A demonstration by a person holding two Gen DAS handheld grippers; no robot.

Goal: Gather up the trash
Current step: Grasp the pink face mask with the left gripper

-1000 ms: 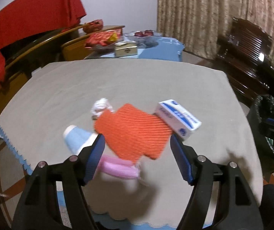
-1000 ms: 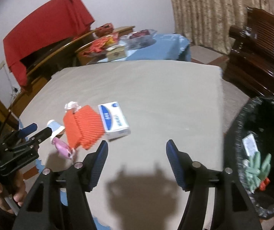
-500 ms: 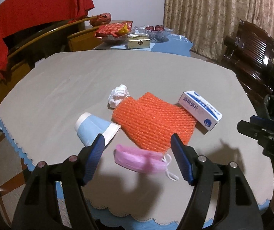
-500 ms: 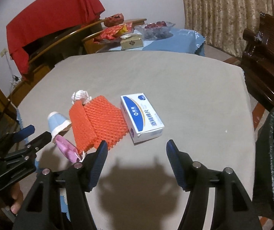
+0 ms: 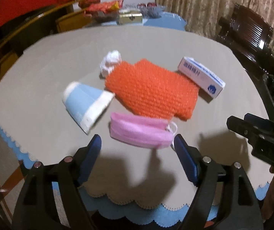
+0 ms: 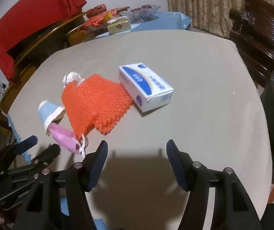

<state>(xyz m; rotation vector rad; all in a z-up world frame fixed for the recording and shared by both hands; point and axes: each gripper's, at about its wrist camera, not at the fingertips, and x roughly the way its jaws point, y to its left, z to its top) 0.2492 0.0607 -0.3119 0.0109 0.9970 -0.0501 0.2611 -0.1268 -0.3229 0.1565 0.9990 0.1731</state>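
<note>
Figure: We found the trash grouped on the grey tablecloth [image 5: 175,44]: a pink face mask [image 5: 139,130] nearest the table's front edge, an orange mesh pad [image 5: 152,90] touching a white-and-blue box [image 6: 146,86], a flattened blue paper cup [image 5: 85,101], and a crumpled white tissue [image 5: 111,61]. The left gripper [image 5: 138,143] hovered just before the mask, its jaws opening and empty. The right gripper [image 6: 136,150] stood wide over bare cloth, holding nothing.

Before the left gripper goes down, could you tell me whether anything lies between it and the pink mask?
Nothing visible does. The left gripper, its jaws opening and empty, faces the pink mask across bare tablecloth; the orange mesh lies beyond.
</note>
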